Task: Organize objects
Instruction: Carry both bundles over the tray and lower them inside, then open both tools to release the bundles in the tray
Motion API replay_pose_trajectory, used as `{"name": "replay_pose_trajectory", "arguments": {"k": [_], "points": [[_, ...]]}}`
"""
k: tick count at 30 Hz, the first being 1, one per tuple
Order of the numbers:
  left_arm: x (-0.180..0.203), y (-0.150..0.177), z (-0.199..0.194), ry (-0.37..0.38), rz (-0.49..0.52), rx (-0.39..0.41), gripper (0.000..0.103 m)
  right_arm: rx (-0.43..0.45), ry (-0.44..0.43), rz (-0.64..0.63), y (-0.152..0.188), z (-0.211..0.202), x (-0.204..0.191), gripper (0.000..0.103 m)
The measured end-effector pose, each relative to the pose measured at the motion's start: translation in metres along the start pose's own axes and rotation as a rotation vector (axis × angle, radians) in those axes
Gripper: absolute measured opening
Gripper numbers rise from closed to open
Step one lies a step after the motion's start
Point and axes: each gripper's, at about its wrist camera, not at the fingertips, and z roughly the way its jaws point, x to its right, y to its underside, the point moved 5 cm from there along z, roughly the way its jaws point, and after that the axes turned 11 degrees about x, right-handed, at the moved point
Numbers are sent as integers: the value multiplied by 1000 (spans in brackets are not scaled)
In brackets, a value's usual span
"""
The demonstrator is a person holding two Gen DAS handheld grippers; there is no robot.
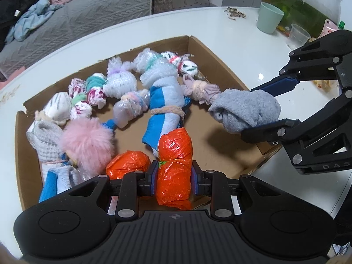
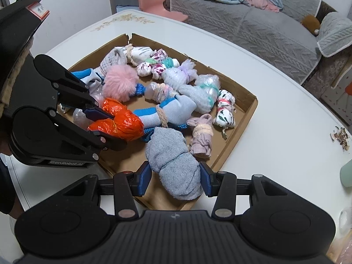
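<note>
most of the sorting looks done to me: the shallow cardboard tray [image 1: 216, 54] already holds a loose ring of tied bundles, among them a pink fluffy pom-pom [image 1: 87, 142], a blue and white sock roll [image 1: 166, 107] bound with cord, and several bubble-wrap and patterned sock knots along the far wall. two pieces are not down yet. my left gripper [image 1: 175, 177] is clamped on the orange plastic bundle [image 1: 173, 169], which hangs over the near edge of the tray, and its other lobe sits just beside the pom-pom. my right gripper [image 2: 175, 177] is squeezed on the grey sock bundle [image 2: 173, 167], held over the near right corner of the tray, just beside a small mauve bundle [image 2: 201, 135]. whether either bundle already touches the cardboard floor i cannot tell from these angles. what remains, i judge, is setting both down in the open middle and letting go.

the tray lies on a glossy white table [image 2: 275, 114] with a faint floral print at one edge. a mint green cup [image 1: 269, 17], a clear plastic cup [image 1: 298, 36] and some scattered seed husks [image 1: 236, 13] sit at the far side. beyond is a grey quilted sofa [image 2: 264, 28] heaped with clothes, and a pink child's chair [image 2: 158, 2].
</note>
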Motion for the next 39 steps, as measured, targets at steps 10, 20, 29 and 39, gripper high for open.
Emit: {"name": "replay_pose_trajectory", "arguments": {"k": [10, 20, 29, 39], "points": [[1, 11, 8, 2, 0, -26, 34, -29, -3, -13, 5, 8, -3, 43], [-2, 9, 14, -6, -16, -12, 34, -50, -18, -1, 7, 21, -4, 38], [-1, 7, 21, -17, 4, 2, 36, -61, -29, 13, 8, 25, -4, 37], [0, 7, 13, -36, 24, 12, 88, -42, -20, 25, 4, 25, 0, 37]]}}
